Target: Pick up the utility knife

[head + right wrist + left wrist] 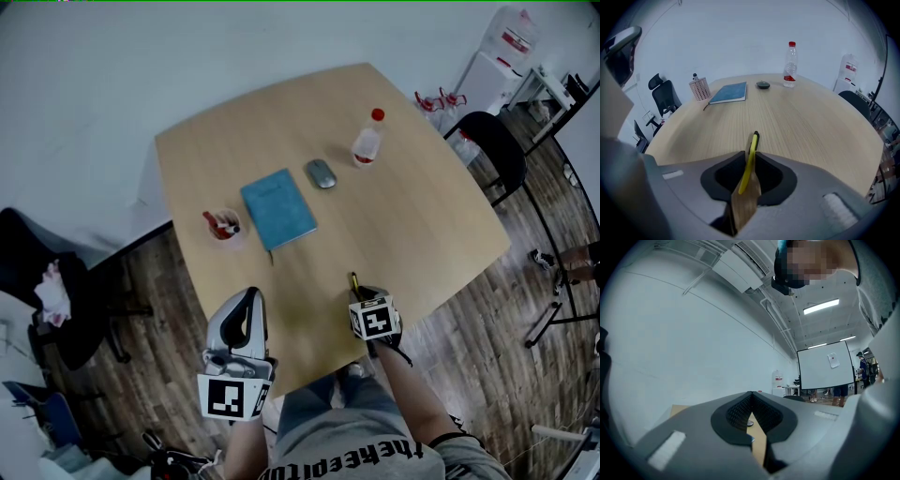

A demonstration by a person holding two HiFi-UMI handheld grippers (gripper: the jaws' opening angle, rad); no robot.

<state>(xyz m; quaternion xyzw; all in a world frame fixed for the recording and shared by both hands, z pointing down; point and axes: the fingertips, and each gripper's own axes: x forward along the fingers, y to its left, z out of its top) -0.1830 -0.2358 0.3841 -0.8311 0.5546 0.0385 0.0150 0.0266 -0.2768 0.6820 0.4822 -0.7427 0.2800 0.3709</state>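
Gripping the yellow utility knife [753, 141], the right claw [748, 158] is nearly closed; the left claw [751, 395] is clenched empty.

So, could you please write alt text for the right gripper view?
The right gripper is closed on a yellow utility knife over a wooden table. Farther back are a blue notebook, a mouse, a red-capped bottle and a pen holder.

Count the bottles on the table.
1: the red-capped bottle stands upright near the far edge of the table, just right of the mouse. Nothing seems to hide another.
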